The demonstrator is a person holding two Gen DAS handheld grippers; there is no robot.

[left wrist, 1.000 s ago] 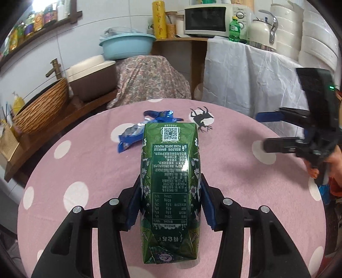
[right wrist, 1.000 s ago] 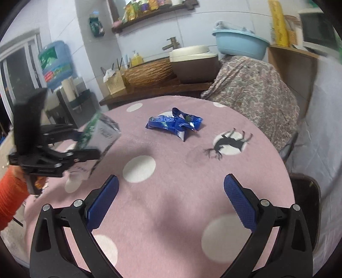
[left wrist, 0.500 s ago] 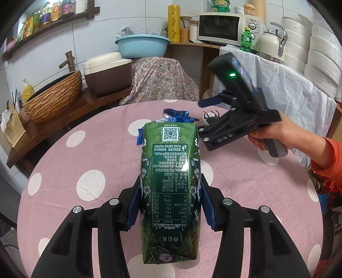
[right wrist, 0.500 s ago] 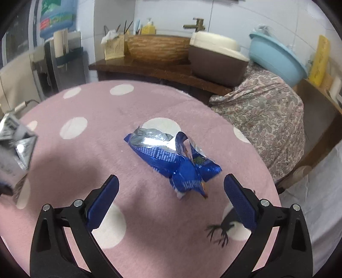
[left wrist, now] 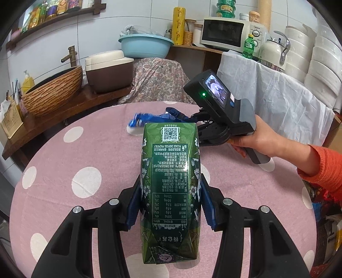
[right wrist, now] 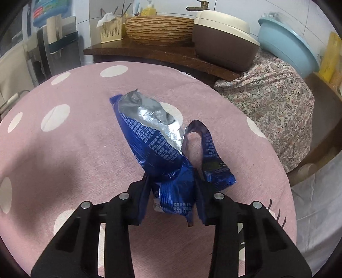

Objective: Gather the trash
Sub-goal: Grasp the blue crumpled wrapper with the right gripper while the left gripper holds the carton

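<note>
The left gripper (left wrist: 170, 205) pinches a green carton (left wrist: 170, 181); the right gripper's (right wrist: 173, 200) jaws are closing on a crumpled blue foil-lined wrapper (right wrist: 158, 145).

Round table w/ pink polka-dot cloth (left wrist: 64, 171). Behind it, wooden counter (left wrist: 64, 104) w/ woven basin (left wrist: 51, 89), brass tap (left wrist: 70, 55) above it, brown-and-cream cooker (left wrist: 109, 68) just beside. Light blue plastic tub (left wrist: 145, 46) sits on paisley-covered item (left wrist: 158, 81). Microwave (left wrist: 226, 34), green bottle (left wrist: 249, 46), white kettle (left wrist: 275, 50) at back right; white cloth (left wrist: 277, 96) draped below. Shelf of bottles (left wrist: 53, 10) upper left.
</note>
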